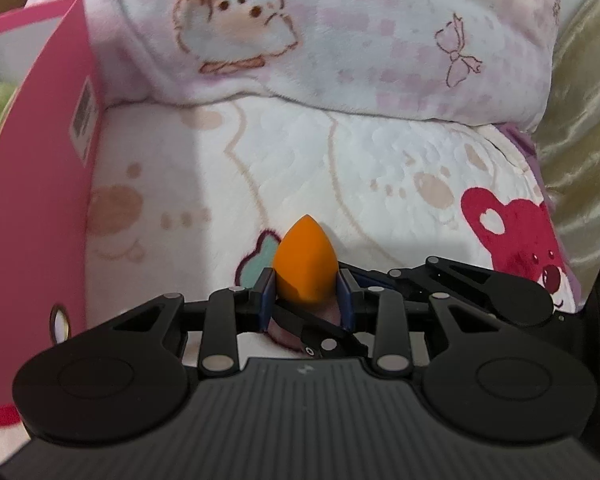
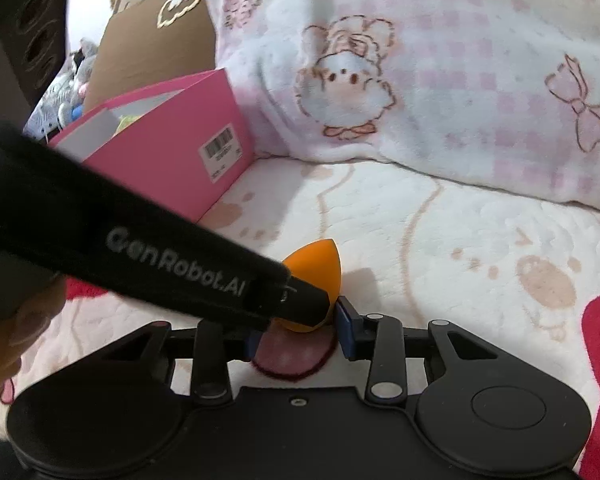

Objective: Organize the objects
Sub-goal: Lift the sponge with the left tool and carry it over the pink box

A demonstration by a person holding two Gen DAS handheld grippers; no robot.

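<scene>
Left wrist view: left gripper [image 1: 306, 294] is narrow, both blue pads [image 1: 269, 294] pressed on the flanks of the orange sponge [image 1: 305, 270], tip pointing up and away. The sponge sits low over the blanket [image 1: 340, 168], just above a printed patch; whether it rests on the fabric or is lifted clear cannot be told. Part of the right gripper [image 1: 500, 292] shows just behind and right of the sponge. Pink box [image 1: 40, 184] stands at the left edge, side wall toward the camera, near but apart from the sponge. Something green shows beyond the box wall, too blurred to name. A folded pink-check quilt [image 1: 340, 40] lies behind.

Right wrist view: the left gripper's black body [image 2: 172, 276] crosses the frame and covers the sponge's [image 2: 316, 268] lower left. Right gripper [image 2: 300, 336] is narrow too; its right pad [image 2: 346, 330] sits touching or just beside the sponge base, the left pad is mostly hidden, so a real grip cannot be confirmed. The box [image 2: 172, 148] is open on top, with pale items inside that are too blurred to name. A brown carton [image 2: 156, 40] with clutter sits behind it.

Progress, as a judgement: the sponge is gripped but not yet stowed; the box looks like its likely destination. Left to do: carry it over the box wall and release. Other loose items cannot be judged from these views.
</scene>
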